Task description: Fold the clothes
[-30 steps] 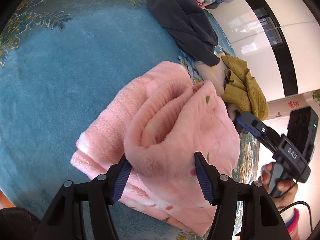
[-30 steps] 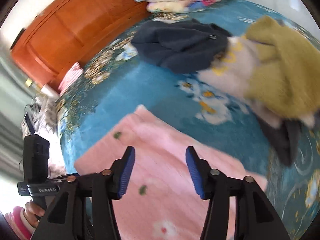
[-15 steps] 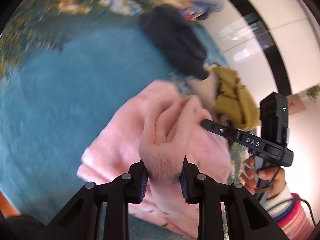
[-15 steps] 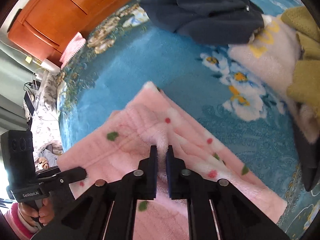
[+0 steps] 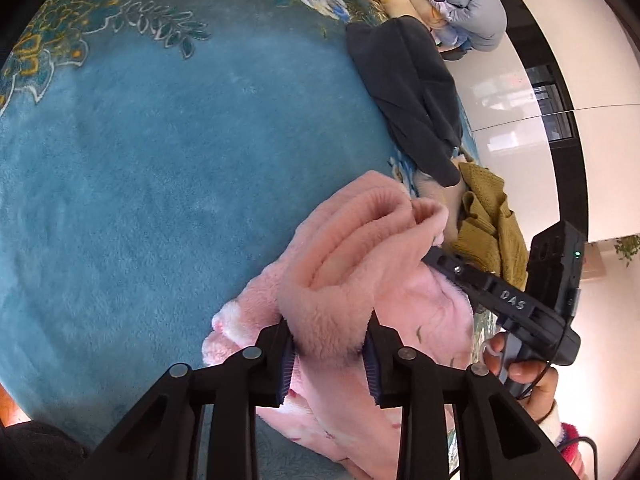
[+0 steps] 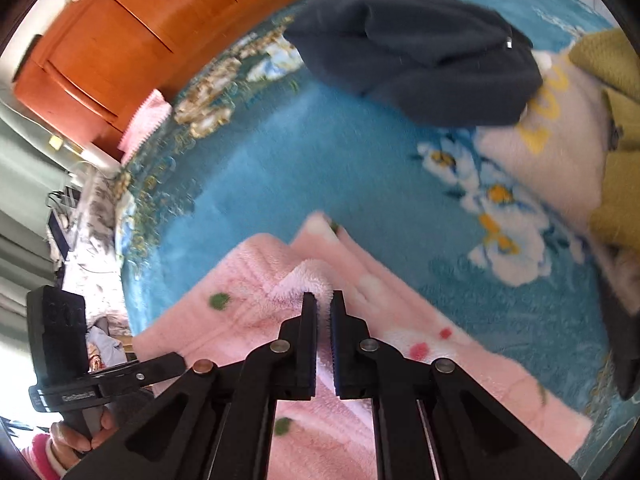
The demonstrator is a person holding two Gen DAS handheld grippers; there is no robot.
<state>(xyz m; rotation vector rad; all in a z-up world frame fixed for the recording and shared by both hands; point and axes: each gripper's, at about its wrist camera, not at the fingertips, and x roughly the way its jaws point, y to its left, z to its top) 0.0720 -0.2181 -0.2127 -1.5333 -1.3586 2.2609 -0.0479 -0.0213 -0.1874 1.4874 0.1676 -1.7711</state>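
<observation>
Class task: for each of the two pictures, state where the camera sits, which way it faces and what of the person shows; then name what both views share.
Left wrist: rides the left hand-held gripper, facing down over the blue floral carpet at the bunched fluffy pink garment it clamps; the right hand shows.
Right wrist: rides the right hand-held gripper, facing down at a pinched fold; the left hand shows.
Shared: pink garment, carpet, dark grey garment, mustard knit garment.

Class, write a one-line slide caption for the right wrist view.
Right gripper pinches a ridge of pink fleece garment on the blue carpet.
</observation>
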